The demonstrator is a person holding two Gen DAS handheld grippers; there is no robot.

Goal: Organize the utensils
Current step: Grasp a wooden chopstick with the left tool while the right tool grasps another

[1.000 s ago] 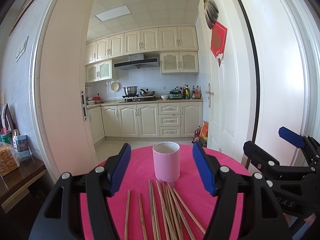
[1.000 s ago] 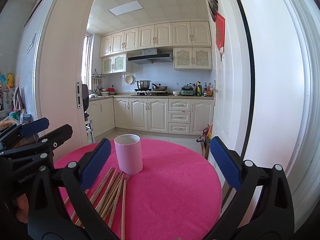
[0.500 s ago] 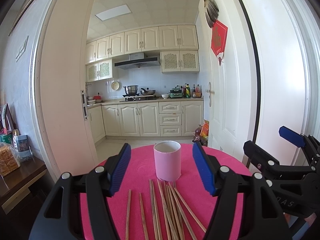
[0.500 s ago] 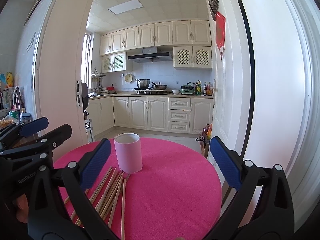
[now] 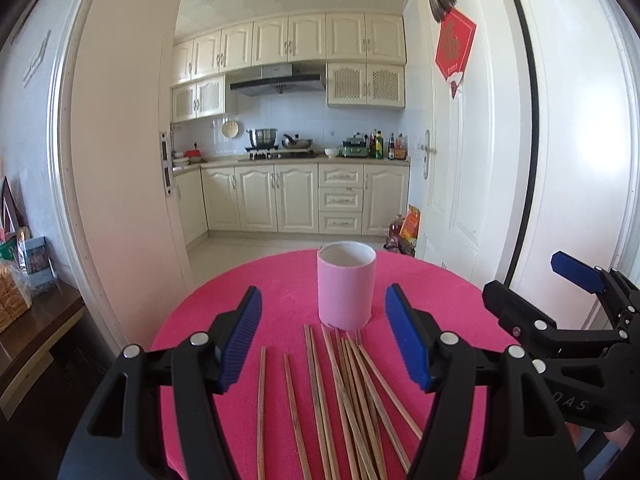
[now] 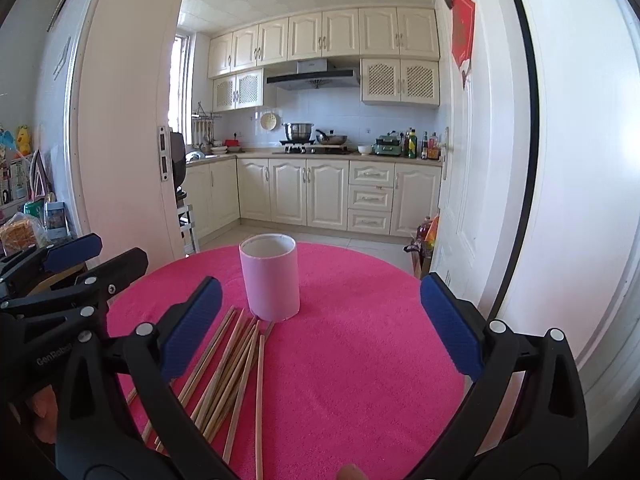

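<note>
Chopsticks (image 5: 344,396) are lying loose on the pink tablecloth (image 5: 280,280) directly below the left gripper (image 5: 324,340), long axes pointing ahead toward the pink cup (image 5: 346,286), while the right gripper (image 6: 320,332), jaws likewise apart and empty, is hovering further off to their right.

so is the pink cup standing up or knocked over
Standing up. The pink cup sits on its base on the pink tablecloth with its open rim facing up; the chopsticks lie flat in front of it.
</note>
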